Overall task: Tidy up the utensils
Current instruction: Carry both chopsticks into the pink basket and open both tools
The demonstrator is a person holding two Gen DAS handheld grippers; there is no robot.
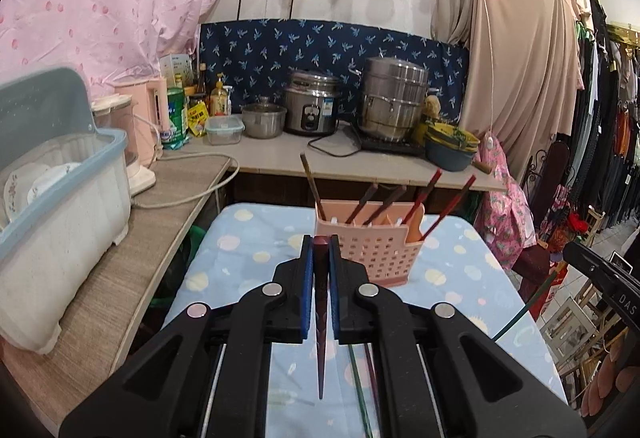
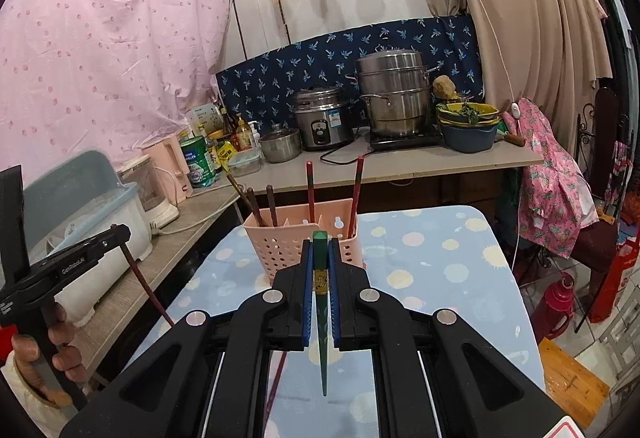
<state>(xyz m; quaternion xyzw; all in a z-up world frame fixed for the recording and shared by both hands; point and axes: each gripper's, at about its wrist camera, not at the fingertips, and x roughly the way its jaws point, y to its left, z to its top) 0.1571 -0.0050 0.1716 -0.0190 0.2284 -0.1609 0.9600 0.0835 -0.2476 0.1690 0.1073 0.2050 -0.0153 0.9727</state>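
Note:
A pink perforated utensil holder (image 1: 374,252) stands on the dotted blue tablecloth (image 1: 248,250), with several dark red chopsticks and a wooden spoon in it. It also shows in the right wrist view (image 2: 280,242). My left gripper (image 1: 321,250) is shut on a dark red chopstick (image 1: 320,318), held just short of the holder. My right gripper (image 2: 319,248) is shut on a green chopstick (image 2: 321,302), close in front of the holder. The left gripper and its chopstick show at the left of the right wrist view (image 2: 116,234).
A counter (image 1: 280,154) behind the table carries a rice cooker (image 1: 312,104), a steel steamer pot (image 1: 394,102), bowls and bottles. A dish rack box (image 1: 60,190) sits on the left counter. More chopsticks (image 1: 362,390) lie on the cloth under my left gripper.

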